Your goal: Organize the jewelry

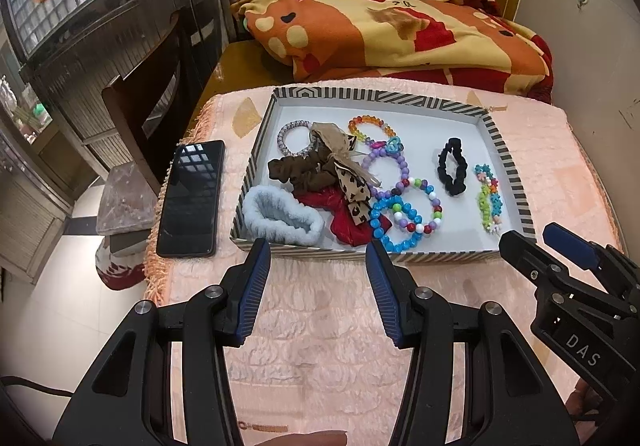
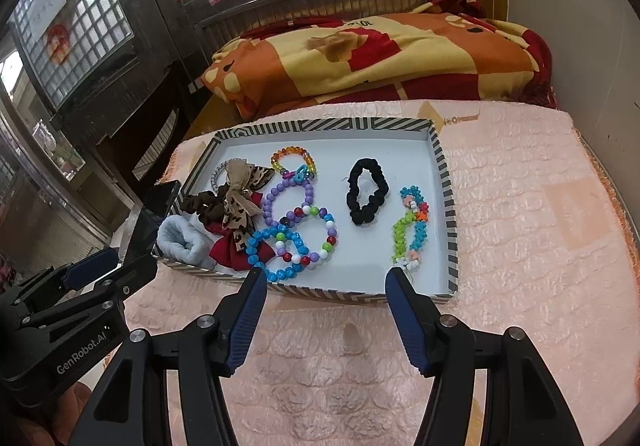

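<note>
A shallow striped tray [image 1: 505,162] [image 2: 447,206] lies on a pink cloth and holds several pieces. On its left are a pale blue scrunchie [image 1: 280,220] [image 2: 182,242], a brown scrunchie [image 1: 294,172], a leopard bow [image 1: 350,182] [image 2: 240,206] and a red bow [image 1: 352,216]. Bead bracelets [image 1: 404,206] [image 2: 298,234] overlap in the middle. A black scrunchie [image 1: 452,166] [image 2: 366,192] and a flower-bead bracelet [image 1: 488,198] [image 2: 412,230] lie apart on the right. My left gripper [image 1: 316,258] and right gripper [image 2: 324,286] both hover open and empty just before the tray's near rim.
A black phone [image 1: 192,198] lies on the cloth left of the tray. A folded orange and red blanket [image 1: 400,38] is piled behind the tray. A dark chair [image 1: 140,114] stands to the left, a wall to the right.
</note>
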`<state>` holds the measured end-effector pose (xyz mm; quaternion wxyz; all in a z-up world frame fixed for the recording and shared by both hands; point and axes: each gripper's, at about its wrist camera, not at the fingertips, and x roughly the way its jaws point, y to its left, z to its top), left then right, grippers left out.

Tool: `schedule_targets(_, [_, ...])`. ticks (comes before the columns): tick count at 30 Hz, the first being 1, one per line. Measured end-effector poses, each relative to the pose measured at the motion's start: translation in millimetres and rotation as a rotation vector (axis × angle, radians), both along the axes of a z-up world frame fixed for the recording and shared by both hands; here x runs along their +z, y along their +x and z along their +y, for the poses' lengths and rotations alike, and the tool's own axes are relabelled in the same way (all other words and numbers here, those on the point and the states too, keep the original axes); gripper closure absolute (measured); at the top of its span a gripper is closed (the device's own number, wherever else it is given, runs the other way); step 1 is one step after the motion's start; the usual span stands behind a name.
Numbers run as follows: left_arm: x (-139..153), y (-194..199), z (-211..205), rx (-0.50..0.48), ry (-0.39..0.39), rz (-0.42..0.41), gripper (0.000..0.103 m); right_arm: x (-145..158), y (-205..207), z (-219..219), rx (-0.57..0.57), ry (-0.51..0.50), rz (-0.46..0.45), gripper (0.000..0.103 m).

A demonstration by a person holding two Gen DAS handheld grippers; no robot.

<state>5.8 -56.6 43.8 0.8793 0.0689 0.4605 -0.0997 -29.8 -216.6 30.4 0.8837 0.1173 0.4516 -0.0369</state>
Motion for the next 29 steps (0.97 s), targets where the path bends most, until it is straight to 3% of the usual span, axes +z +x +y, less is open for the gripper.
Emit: schedule_targets(29, [0.0, -11.7, -4.1, 0.004, 0.006, -0.016, 0.054, -8.6, -7.9, -7.9, 0.025, 0.014, 0.015, 0.043])
